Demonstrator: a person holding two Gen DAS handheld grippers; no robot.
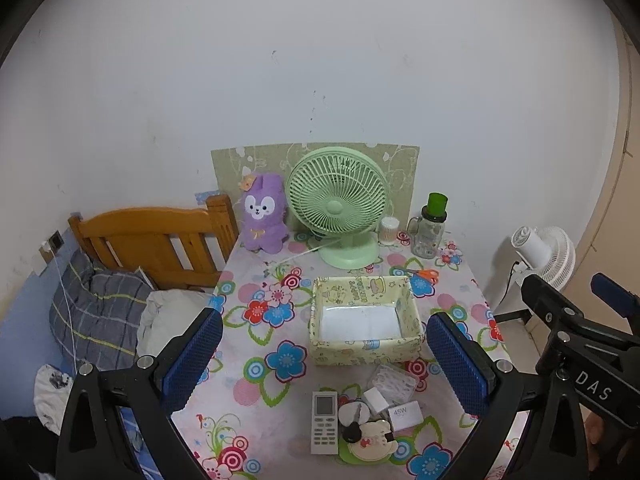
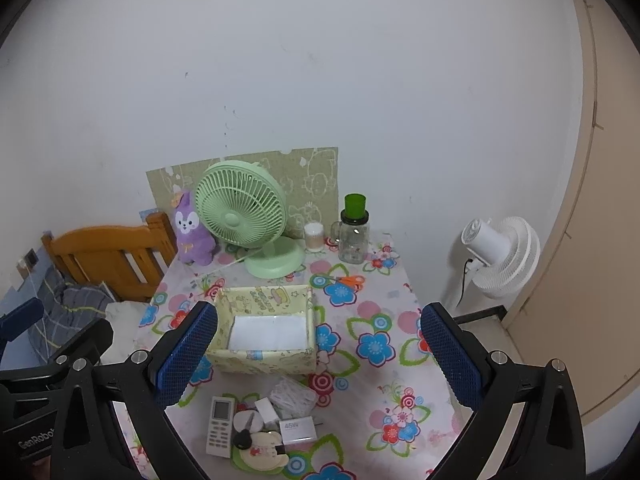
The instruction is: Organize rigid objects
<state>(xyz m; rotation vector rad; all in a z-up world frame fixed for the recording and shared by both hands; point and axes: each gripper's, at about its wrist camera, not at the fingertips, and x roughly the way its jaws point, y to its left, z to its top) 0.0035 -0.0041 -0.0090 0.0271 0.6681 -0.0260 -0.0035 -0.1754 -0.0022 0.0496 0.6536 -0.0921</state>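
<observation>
A yellow patterned open box [image 1: 366, 350] [image 2: 264, 356] stands empty at mid table. In front of it lies a cluster: a white remote [image 1: 324, 422] [image 2: 220, 426], a white 45W charger [image 1: 405, 414] [image 2: 298, 430], a small white cube adapter [image 1: 375, 398], a clear plastic case [image 1: 392, 380] [image 2: 290, 396], a cartoon coaster with keys [image 1: 370, 442] [image 2: 260, 450]. My left gripper [image 1: 324, 354] is open and empty above the table's front. My right gripper [image 2: 320, 350] is open and empty, right of the left one.
At the back stand a green desk fan [image 1: 338, 204], a purple plush rabbit [image 1: 264, 212], a cotton swab jar [image 1: 389, 230] and a glass jar with green lid [image 1: 430, 228]. Orange scissors [image 1: 424, 274] lie near them. A wooden bed headboard [image 1: 160, 236] is left, a white fan [image 2: 500, 256] right.
</observation>
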